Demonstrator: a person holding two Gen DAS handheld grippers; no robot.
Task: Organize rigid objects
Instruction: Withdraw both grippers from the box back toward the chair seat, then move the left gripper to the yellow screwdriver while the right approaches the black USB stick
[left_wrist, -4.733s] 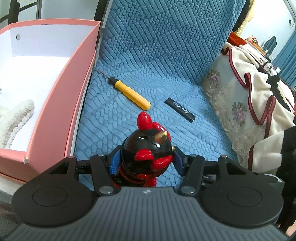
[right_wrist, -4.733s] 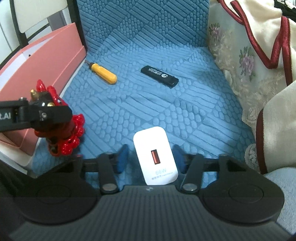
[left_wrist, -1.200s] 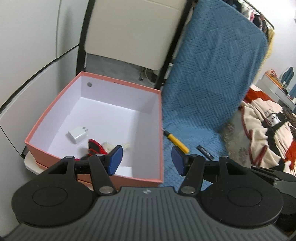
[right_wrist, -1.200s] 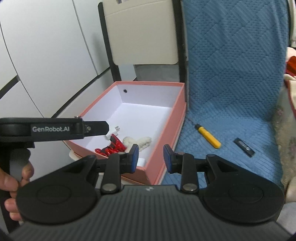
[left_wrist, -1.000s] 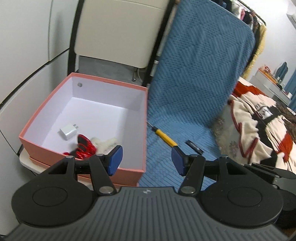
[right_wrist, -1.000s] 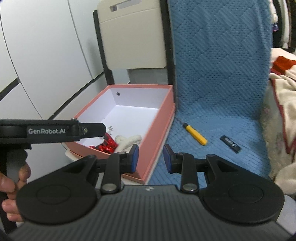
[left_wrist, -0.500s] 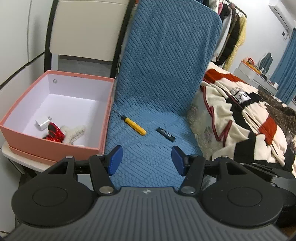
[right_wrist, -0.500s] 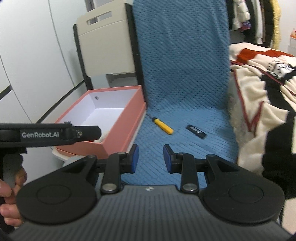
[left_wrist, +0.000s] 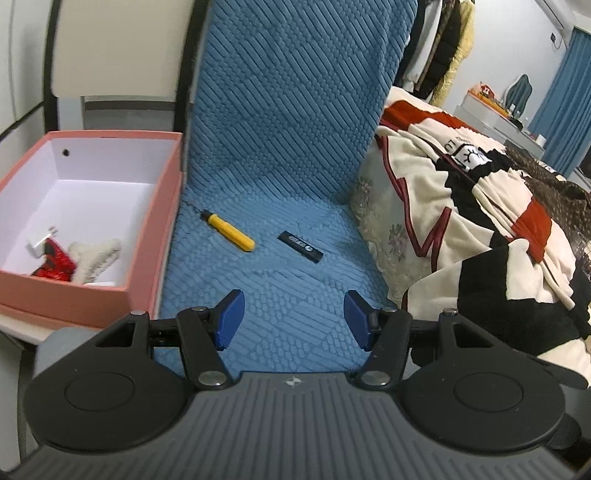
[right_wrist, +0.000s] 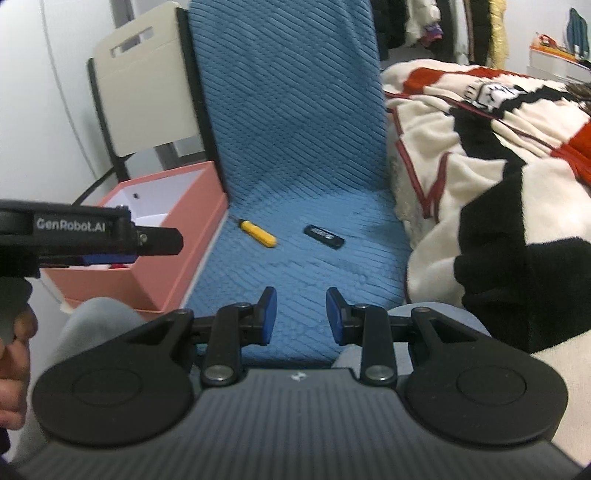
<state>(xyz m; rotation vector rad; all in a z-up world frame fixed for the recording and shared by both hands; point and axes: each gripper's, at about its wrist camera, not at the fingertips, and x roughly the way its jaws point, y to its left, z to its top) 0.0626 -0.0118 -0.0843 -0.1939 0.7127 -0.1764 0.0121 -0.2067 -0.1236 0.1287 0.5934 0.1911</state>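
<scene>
— Far left? Pink box (left_wrist: 155, 236) beside the blue seat (left_wrist: 280, 280), holding a white charger (left_wrist: 37, 246), a red figure (left_wrist: 55, 264) and a fluffy cream thing (left_wrist: 94, 254).

— On the seat? Yellow screwdriver (left_wrist: 229, 236) near the box, black stick (left_wrist: 301, 246) just right of it, apart, both lying flat.

— Left tool (left_wrist: 293, 319)? Spread wide, nothing between the pads, above the seat's front edge.

— Right tool (right_wrist: 297, 315)? Narrower gap, still parted, gripping nothing, pointed toward the seat.

— Far right? Patterned blanket (left_wrist: 480, 206) heaped against the seat.
</scene>
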